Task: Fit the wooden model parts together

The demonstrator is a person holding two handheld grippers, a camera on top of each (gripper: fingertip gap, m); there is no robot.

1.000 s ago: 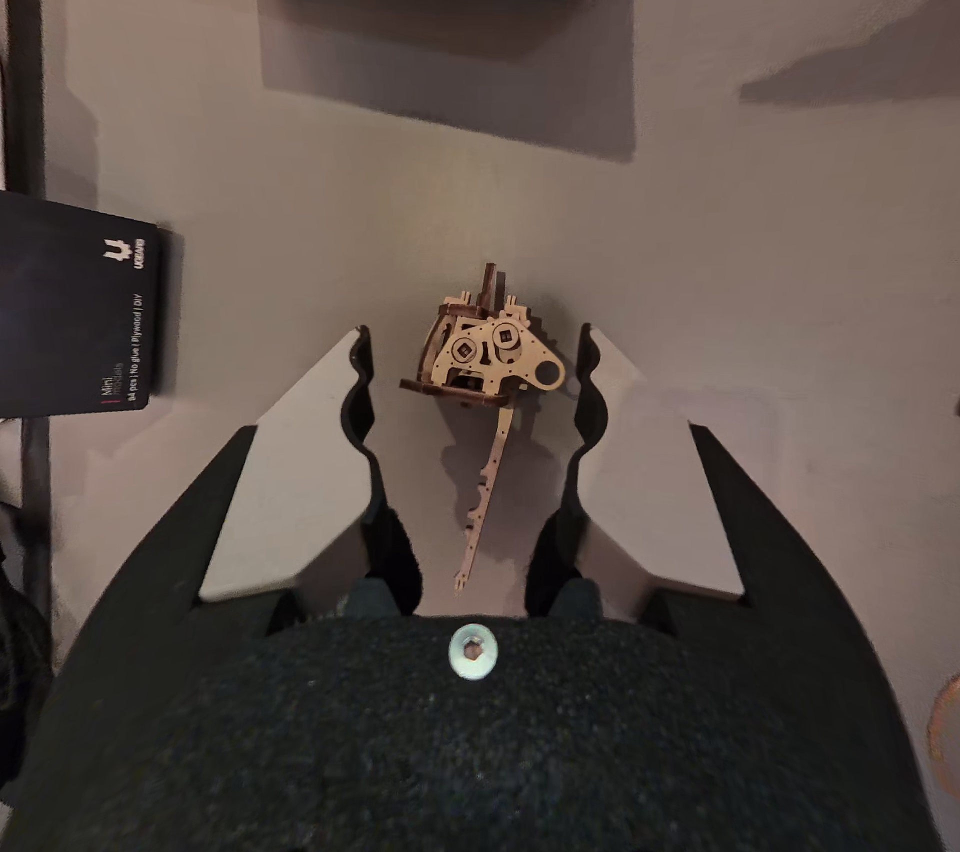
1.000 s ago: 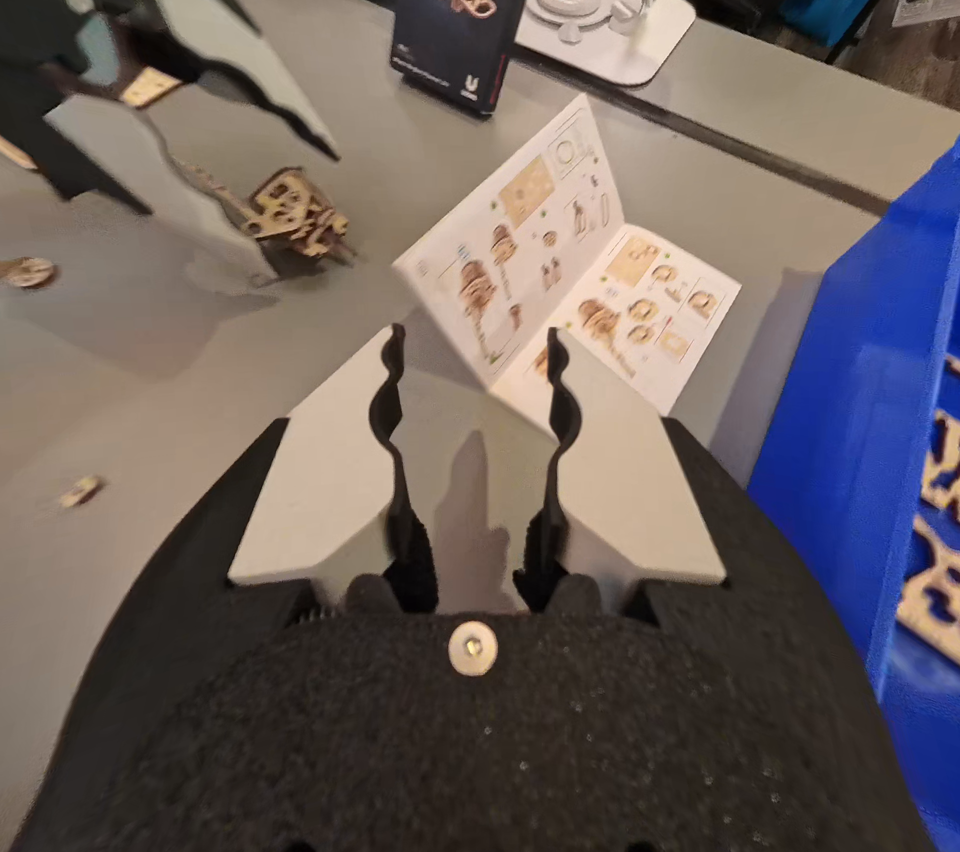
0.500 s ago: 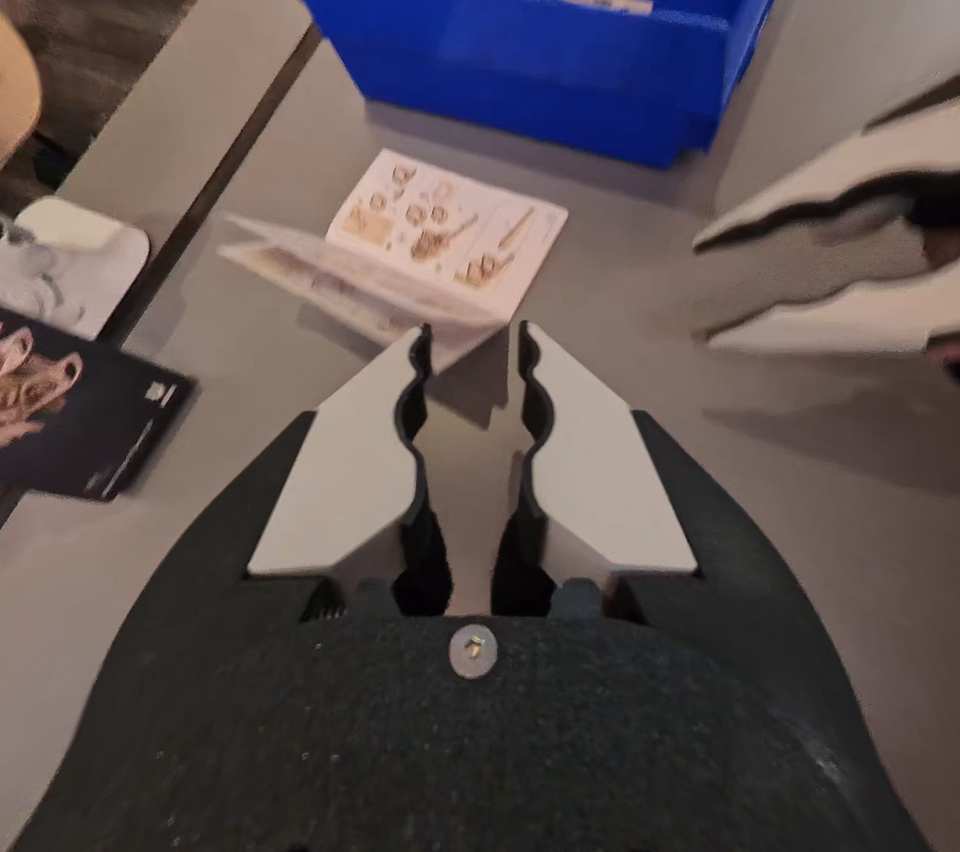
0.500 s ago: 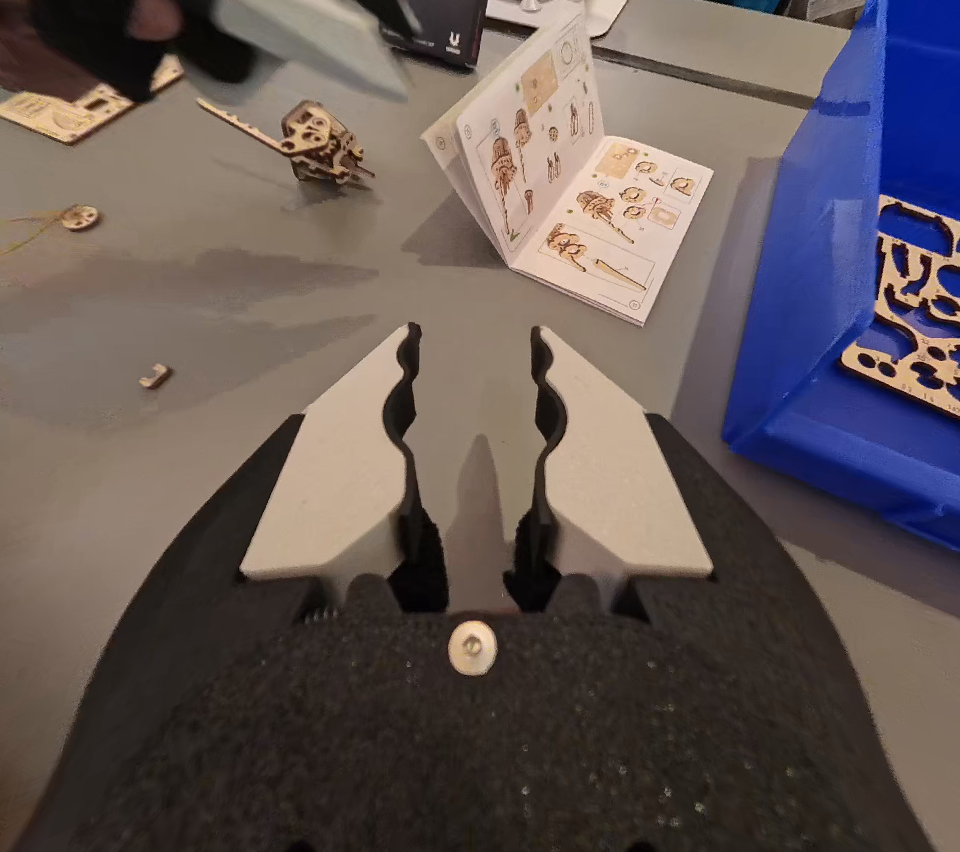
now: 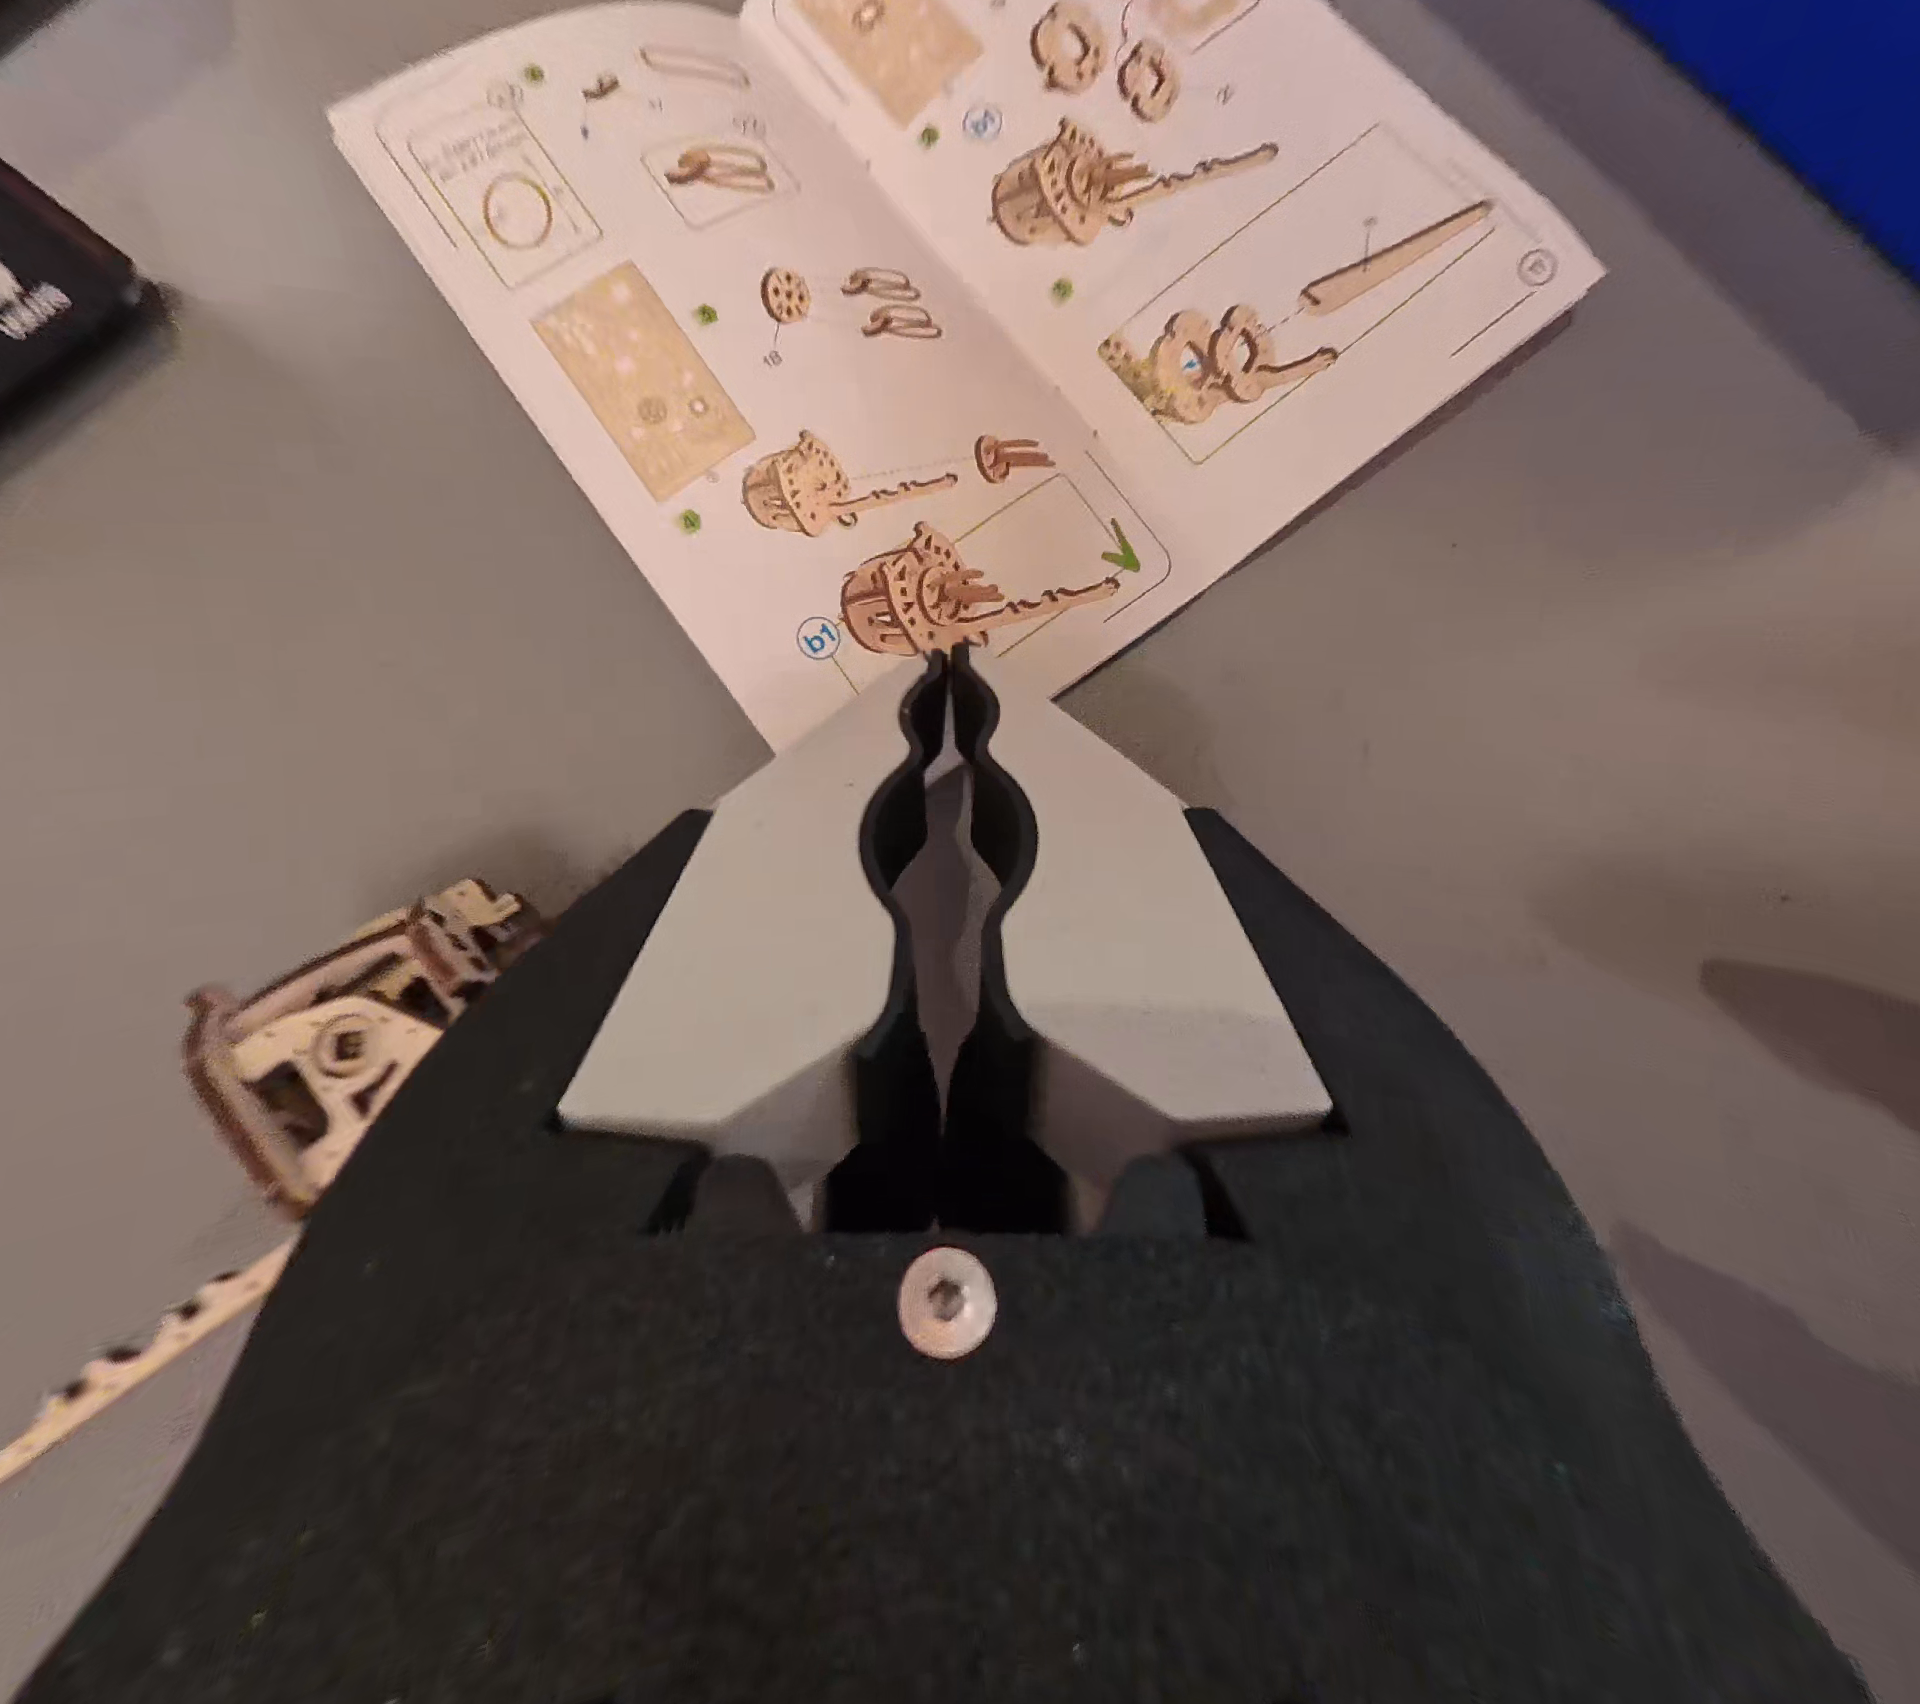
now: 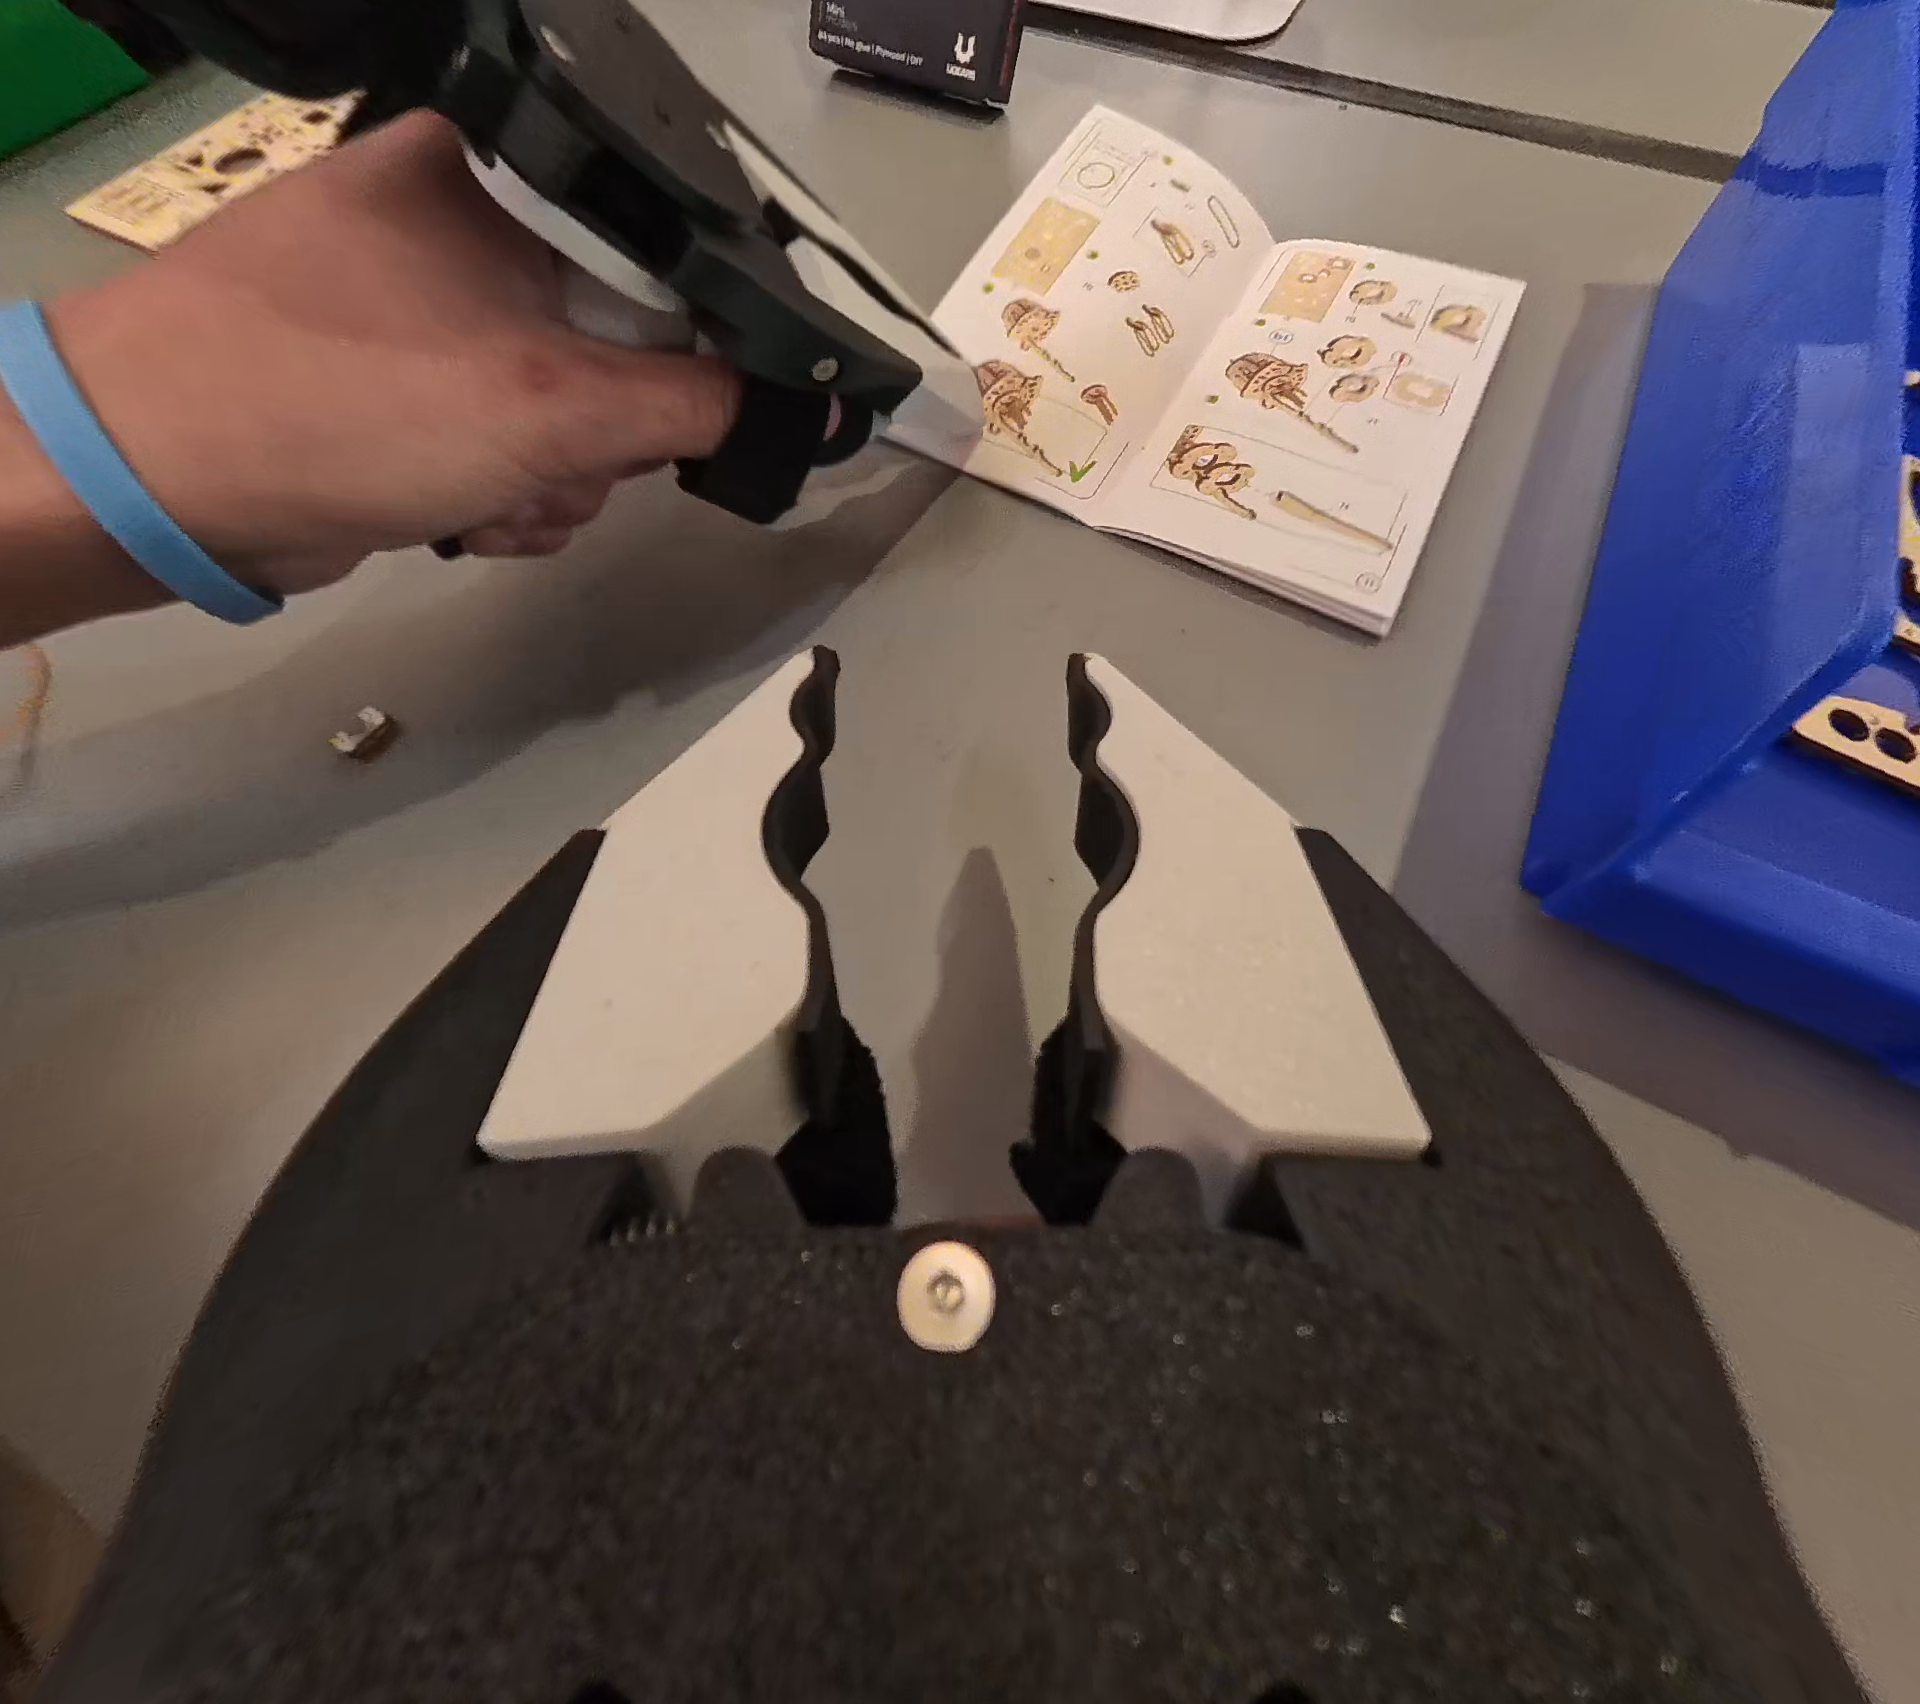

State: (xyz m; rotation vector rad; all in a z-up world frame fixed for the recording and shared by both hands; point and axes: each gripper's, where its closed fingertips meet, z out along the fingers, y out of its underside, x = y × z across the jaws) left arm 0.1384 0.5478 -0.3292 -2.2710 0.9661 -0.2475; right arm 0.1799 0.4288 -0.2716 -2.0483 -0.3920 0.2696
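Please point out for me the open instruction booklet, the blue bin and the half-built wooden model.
instruction booklet [image 5: 935,283]: left wrist view, on the left page beside the centre fold.
blue bin [image 6: 1704,615]: right wrist view, on its outer side wall.
wooden model [image 5: 332,1062]: left wrist view, on its pale side plate with the round holes.

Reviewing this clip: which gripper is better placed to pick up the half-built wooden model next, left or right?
Left, probably. The wooden model lies right beside the left gripper, though its fingers are closed and must open first. The right gripper is open but over bare table, and its view doesn't show the model.

Dim indoor light with soft shadows on the table [image 6: 727,615]; wide-angle edges warp, and the margins smear with motion blur.
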